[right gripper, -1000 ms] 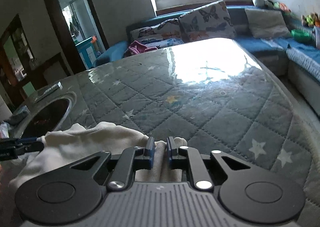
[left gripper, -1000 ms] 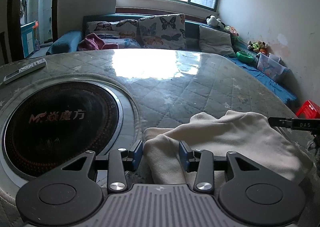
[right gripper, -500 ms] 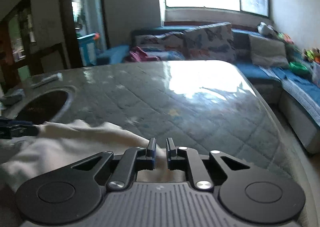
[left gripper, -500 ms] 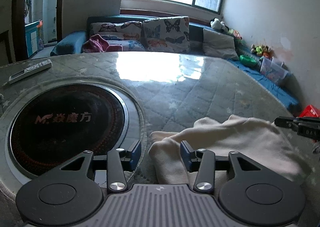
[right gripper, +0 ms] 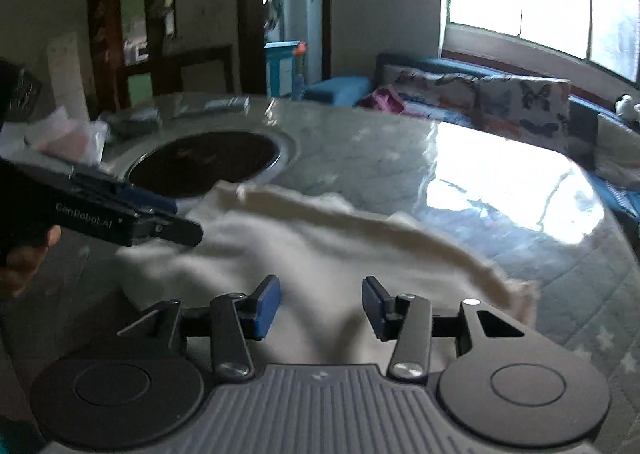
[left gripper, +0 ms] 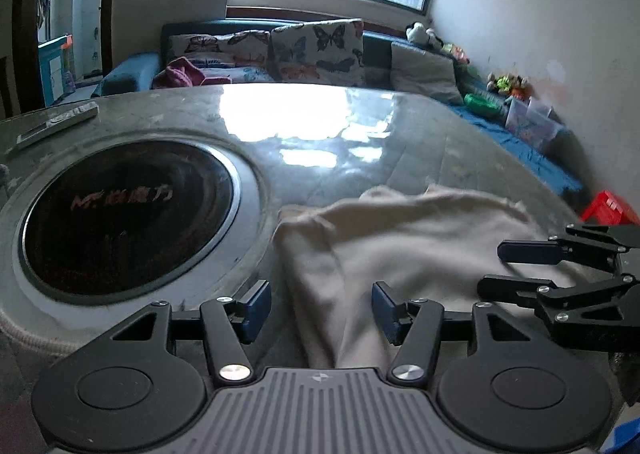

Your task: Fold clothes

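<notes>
**Both grippers let go, cloth down, set up the next fold**

Left gripper (left gripper: 318, 308): released, jaws have just been opening. The cloth (left gripper: 404, 242) edge runs between the pads but they don't press on it.
Right gripper (right gripper: 320, 308): released too, jaws have just been opening from shut. Cloth lies under and between the pads, no pinch.

Cloth: cream, lying in a loose flat heap on the near part of the table (left gripper: 360, 149), just right of the cooktop (left gripper: 124, 209). Its far edge is wavy, with 1 corner (right gripper: 520, 294) sticking out to the right in the right wrist view.

Doing the step well (my read):
- Next fold needs 2 clean corners. Pick edges, not the middle bulk.
- Take 1 layer set per gripper and check the pinch before lifting.
- Lift both sides level so the crease lands straight.
- Both views are blurred, so wait for them to settle before closing.

Around / in the way:
- Cooktop rim touches or nearly touches the cloth's left edge. Keep the fold off it.
- Remote (left gripper: 56, 121) at far left, well apart.
- Bag (right gripper: 72, 137) beyond the cooktop, well apart.
- The 2 grippers sit close together, so collision risk when both go for the near edge.
</notes>
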Action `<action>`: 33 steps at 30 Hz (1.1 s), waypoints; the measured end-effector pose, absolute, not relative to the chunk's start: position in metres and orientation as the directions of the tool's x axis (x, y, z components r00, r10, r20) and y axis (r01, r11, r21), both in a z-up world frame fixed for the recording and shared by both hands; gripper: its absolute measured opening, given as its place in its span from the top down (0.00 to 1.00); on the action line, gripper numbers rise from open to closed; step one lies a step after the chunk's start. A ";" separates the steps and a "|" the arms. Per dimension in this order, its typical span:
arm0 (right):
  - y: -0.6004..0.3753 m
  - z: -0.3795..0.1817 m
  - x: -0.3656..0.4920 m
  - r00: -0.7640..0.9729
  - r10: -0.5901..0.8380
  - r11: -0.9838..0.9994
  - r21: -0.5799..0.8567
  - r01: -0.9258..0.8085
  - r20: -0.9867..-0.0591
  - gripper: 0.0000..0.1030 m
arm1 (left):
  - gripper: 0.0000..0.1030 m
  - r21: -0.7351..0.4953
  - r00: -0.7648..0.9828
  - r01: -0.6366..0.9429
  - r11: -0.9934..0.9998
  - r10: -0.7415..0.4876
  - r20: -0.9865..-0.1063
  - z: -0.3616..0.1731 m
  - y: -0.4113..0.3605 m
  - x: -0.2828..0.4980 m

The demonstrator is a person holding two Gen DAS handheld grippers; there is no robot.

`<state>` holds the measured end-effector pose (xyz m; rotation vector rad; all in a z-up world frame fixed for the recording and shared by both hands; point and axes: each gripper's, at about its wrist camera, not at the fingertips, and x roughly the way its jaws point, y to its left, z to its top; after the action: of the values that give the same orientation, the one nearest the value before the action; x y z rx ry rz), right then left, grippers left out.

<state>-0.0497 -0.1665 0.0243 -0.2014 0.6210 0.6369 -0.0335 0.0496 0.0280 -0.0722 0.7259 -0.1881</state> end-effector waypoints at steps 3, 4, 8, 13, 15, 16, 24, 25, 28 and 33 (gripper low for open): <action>-0.159 0.027 -0.052 0.635 0.495 0.788 -0.002 -0.616 -0.593 0.54 | 0.40 -0.134 0.725 0.132 0.982 -0.188 -0.662 0.025 0.056 -0.038; -0.156 0.030 -0.051 0.638 0.499 0.787 -0.002 -0.617 -0.586 0.53 | 0.40 -0.140 0.726 0.127 0.982 -0.188 -0.661 0.025 0.058 -0.039; -0.149 0.033 -0.042 0.670 0.478 0.803 -0.027 -0.596 -0.568 0.51 | 0.37 -0.152 0.735 0.114 0.982 -0.186 -0.652 0.029 0.065 -0.044; -0.140 0.024 -0.032 0.674 0.450 0.823 -0.021 -0.568 -0.586 0.52 | 0.33 -0.164 0.748 0.084 0.983 -0.171 -0.641 0.033 0.075 -0.049; -0.138 0.026 -0.038 0.659 0.476 0.806 -0.011 -0.592 -0.582 0.51 | 0.31 -0.170 0.753 0.063 0.983 -0.159 -0.638 0.036 0.082 -0.050; -0.137 0.027 -0.040 0.651 0.489 0.797 -0.006 -0.604 -0.581 0.51 | 0.30 -0.175 0.755 0.054 0.983 -0.155 -0.637 0.037 0.085 -0.050; -0.114 0.029 -0.063 0.606 0.548 0.724 -0.036 -0.689 -0.576 0.45 | 0.23 -0.196 0.768 0.018 0.980 -0.139 -0.625 0.042 0.093 -0.049; -0.109 0.028 -0.066 0.594 0.561 0.711 -0.031 -0.702 -0.577 0.45 | 0.22 -0.198 0.767 0.019 0.980 -0.141 -0.626 0.042 0.093 -0.049; -0.096 0.025 -0.076 0.557 0.589 0.665 -0.041 -0.746 -0.586 0.45 | 0.18 -0.217 0.761 0.010 0.976 -0.148 -0.632 0.043 0.091 -0.047; -0.085 0.024 -0.092 0.541 0.604 0.620 -0.083 -0.780 -0.585 0.44 | 0.09 -0.234 0.750 -0.008 0.972 -0.149 -0.644 0.046 0.088 -0.044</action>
<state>-0.0919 -0.0854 0.0243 -0.3556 0.5468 0.8428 -0.0436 0.0877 0.0456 -0.2289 0.7195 -0.0777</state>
